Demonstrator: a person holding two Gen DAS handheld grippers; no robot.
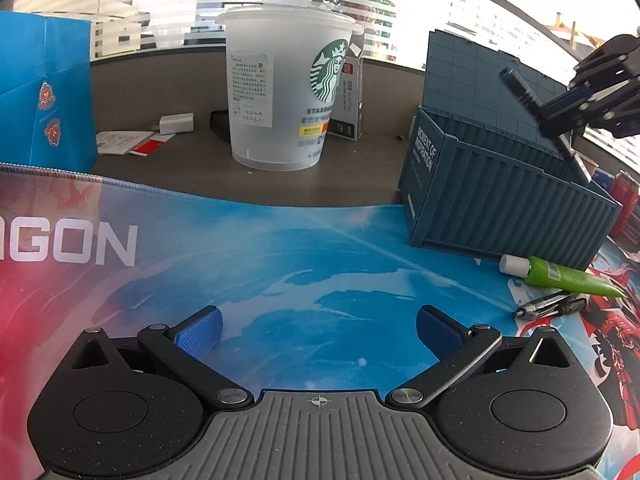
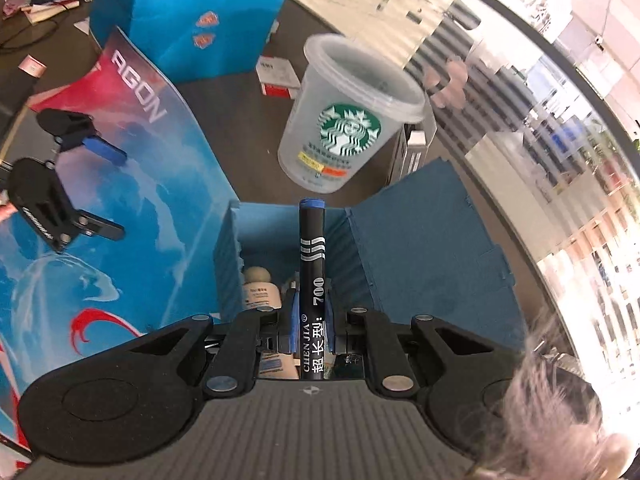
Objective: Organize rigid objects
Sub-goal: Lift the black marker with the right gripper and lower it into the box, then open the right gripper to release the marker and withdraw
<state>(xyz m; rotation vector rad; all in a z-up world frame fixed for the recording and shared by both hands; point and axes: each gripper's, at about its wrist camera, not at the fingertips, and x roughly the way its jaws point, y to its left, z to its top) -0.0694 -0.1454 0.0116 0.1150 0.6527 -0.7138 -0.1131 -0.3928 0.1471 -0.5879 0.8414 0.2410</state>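
While right fingers (image 2: pixel 311 316) clamp the marker (image 2: pixel 312 280), only left-wrist view shows left fingers (image 1: pixel 434 326) spread.

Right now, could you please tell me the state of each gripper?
Left gripper: open, empty, over the mat.
Right gripper: shut on the black marker, above the blue container box.

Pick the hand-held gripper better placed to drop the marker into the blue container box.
Right. The right hand-held gripper is already shut on the black marker, above the open blue container box. The left hand-held gripper is open and empty over the desk mat, away from the box.
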